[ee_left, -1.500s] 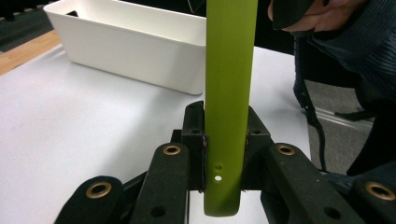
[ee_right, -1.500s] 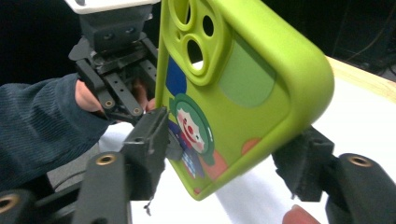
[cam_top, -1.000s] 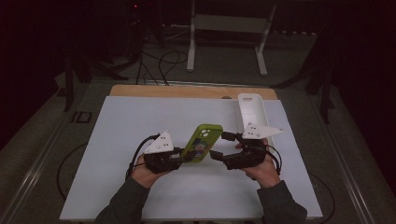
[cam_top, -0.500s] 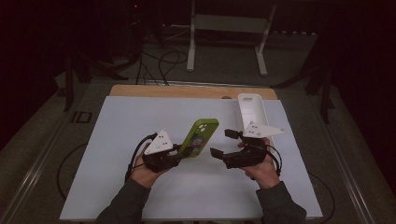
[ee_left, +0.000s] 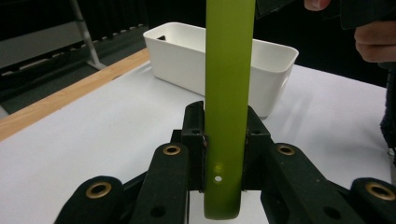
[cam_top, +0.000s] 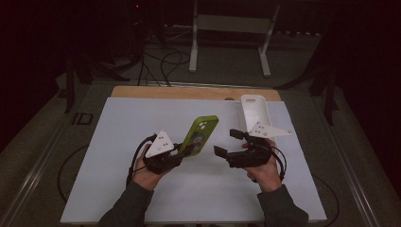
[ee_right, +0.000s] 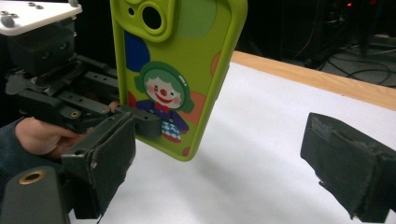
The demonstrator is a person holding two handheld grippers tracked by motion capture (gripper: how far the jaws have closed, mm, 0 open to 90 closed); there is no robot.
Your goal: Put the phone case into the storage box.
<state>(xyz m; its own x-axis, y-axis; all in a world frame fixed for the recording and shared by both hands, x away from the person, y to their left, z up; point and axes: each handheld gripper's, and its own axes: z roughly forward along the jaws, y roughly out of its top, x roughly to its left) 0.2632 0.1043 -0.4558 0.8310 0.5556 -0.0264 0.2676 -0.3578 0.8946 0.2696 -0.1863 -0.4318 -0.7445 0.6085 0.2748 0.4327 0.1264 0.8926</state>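
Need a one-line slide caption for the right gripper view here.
Open right gripper faces a green clown-print phone case held upright by the left gripper above the white table.

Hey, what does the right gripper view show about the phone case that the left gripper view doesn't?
Right gripper view alone: the green phone case's printed back, with a clown picture and a camera cutout, plus the right claw with its jaws wide apart, clear of the case. Left gripper view alone: the case edge-on, with the white bin behind it. Both: the left claw clamped on the case's lower end, and the white tabletop.
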